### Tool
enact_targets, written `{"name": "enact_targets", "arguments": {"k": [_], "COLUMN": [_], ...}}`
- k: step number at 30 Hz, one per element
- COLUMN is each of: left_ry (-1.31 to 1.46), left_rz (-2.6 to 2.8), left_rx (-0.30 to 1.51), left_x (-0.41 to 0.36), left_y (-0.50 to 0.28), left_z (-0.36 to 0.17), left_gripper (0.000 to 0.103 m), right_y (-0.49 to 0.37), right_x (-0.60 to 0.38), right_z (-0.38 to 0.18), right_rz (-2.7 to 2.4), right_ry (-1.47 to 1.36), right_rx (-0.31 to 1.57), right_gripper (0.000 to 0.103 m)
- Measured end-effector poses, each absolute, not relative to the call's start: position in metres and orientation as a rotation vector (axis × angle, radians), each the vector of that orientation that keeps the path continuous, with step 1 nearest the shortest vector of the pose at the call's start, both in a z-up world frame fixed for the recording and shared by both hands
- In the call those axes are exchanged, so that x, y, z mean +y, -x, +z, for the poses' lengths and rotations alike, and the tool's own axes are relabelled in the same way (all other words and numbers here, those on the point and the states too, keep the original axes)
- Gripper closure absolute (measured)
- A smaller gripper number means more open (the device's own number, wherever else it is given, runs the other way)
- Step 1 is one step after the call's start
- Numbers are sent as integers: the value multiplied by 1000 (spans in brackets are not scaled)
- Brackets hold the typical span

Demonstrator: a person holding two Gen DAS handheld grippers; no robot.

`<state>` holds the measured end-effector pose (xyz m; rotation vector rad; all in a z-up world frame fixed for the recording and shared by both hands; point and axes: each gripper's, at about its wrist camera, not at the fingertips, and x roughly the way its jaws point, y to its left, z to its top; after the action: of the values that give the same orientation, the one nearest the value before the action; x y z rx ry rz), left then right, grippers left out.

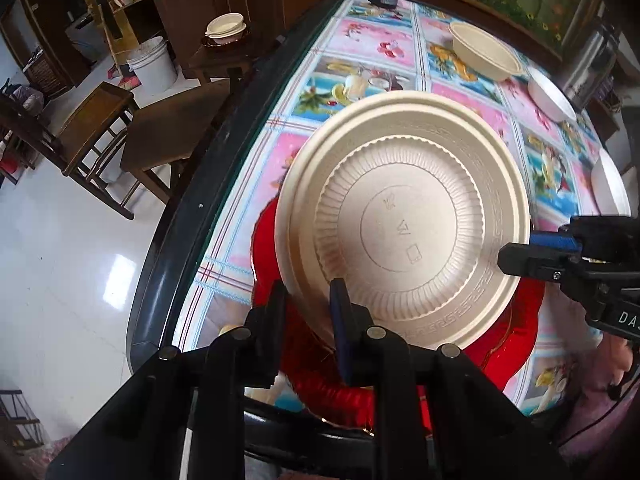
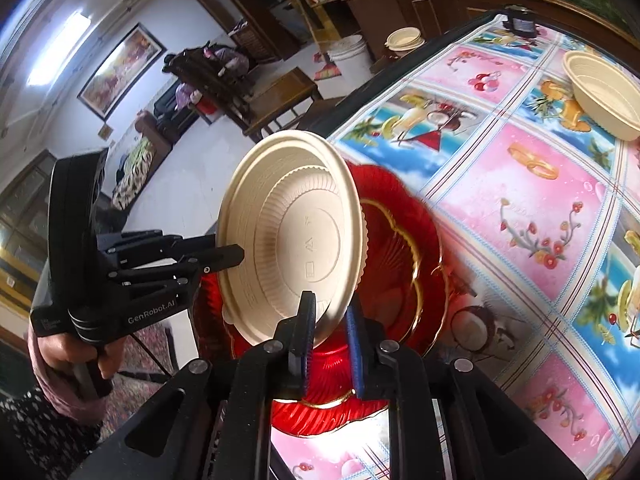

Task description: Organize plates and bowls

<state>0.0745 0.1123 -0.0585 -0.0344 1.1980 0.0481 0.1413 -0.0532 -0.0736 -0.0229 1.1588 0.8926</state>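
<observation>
Above the red scalloped glossy plate with gold trim (image 2: pixel 404 248), a cream round ribbed fibre bowl (image 1: pixel 404 220) is held upside down and tilted, its fluted wall and embossed flat base facing both cameras. Left tool (image 1: pixel 308 312) is clamped on its near rim; right tool (image 2: pixel 330 320) grips the opposite rim. Both plate and bowl sit over the glass-topped bench with a glossy fruit-print cloth (image 2: pixel 520 184), where another cream ribbed bowl (image 2: pixel 604 94) stands upright, well apart.

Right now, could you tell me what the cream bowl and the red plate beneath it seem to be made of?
Cream bowl: probably moulded plastic or plant-fibre pulp, judging by its matte surface, ribbed wall and embossed base marks. Red plate: likely glossy translucent plastic or glass, with fluted ribs, bright highlights and gold trim.
</observation>
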Motion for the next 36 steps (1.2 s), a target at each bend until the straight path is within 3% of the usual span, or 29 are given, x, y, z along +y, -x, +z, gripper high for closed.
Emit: {"name": "enact_targets", "arguments": {"k": [7,9,13,16,20,22,26,32,36], "left_ry": [-6,-10,-31,-19,75,116,208,183,116], "left_rz": [26,18,32,18,-79,-135,-248,-395,-460], "left_rx": [1208,1204,1146,1063,995,953,844,732,673], "left_x": [107,105,104,103,100,94,68,0,-48], "left_y": [-70,-69,-67,-63,-64,-65,-70,-82,-91], "left_z": [-57,-55,-45,-32,-17,-7,19,43,48], "left_gripper": [83,77,34,26,9,0,0,0,0], "right_y": [-138,-139,-140,-145,-156,-162,-175,-186,-183], "right_x": [-52,-52,-59,-77,-117,-138,-185,-285,-347], "right_z": [-81,-82,-82,-75,-58,-49,-32,-17,-15], "right_rz": [903,895,870,845,807,790,701,526,448], "right_ry": [47,60,92,66,-58,-138,-347,-677,-807], "right_rx": [1206,1227,1228,1200,1129,1078,951,748,650], "right_gripper": [85,83,78,75,61,61,46,36,35]}}
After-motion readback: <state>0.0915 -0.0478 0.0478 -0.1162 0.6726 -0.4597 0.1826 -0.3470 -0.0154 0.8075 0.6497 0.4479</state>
